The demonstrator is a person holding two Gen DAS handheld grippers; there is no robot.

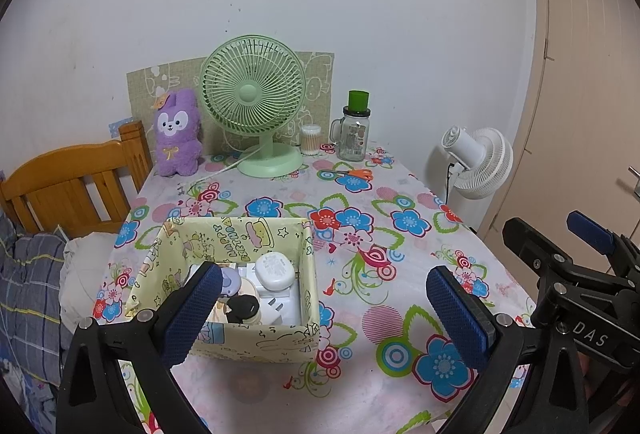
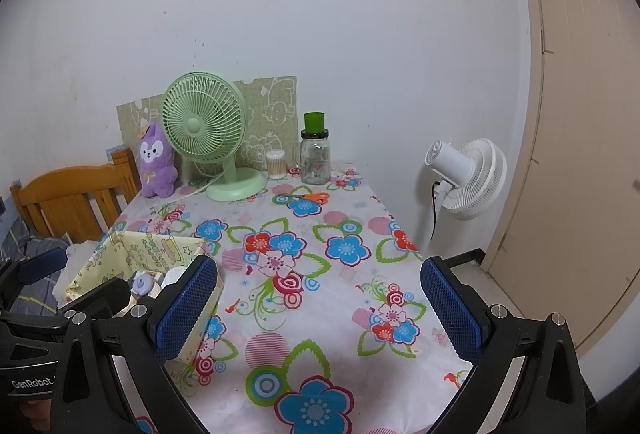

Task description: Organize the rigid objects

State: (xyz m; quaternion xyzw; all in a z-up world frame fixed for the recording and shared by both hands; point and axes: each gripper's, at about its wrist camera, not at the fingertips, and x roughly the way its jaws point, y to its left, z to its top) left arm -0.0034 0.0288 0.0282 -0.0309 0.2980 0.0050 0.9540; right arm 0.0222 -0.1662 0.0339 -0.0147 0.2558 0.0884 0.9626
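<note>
A yellow cartoon-print box [image 1: 264,340] [image 2: 156,254] stands on the flowered table near its front left. Inside lie a white oval case [image 1: 274,269], a lilac round item [image 1: 228,280], a black item [image 1: 244,306] and white plug adapters [image 1: 276,304]. My left gripper [image 1: 324,308] is open, hovering just in front of the box, its left finger overlapping the box's near corner. My right gripper [image 2: 320,308] is open and empty over bare tablecloth to the right of the box. Orange-handled scissors [image 1: 354,173] [image 2: 310,197] lie at the far end.
At the back stand a green desk fan [image 1: 256,105], a purple plush rabbit [image 1: 178,133], a cotton-swab tub [image 1: 311,139] and a glass jar with a green lid [image 1: 354,131]. A wooden bed frame [image 1: 72,181] is left, a white floor fan [image 2: 464,177] and door right.
</note>
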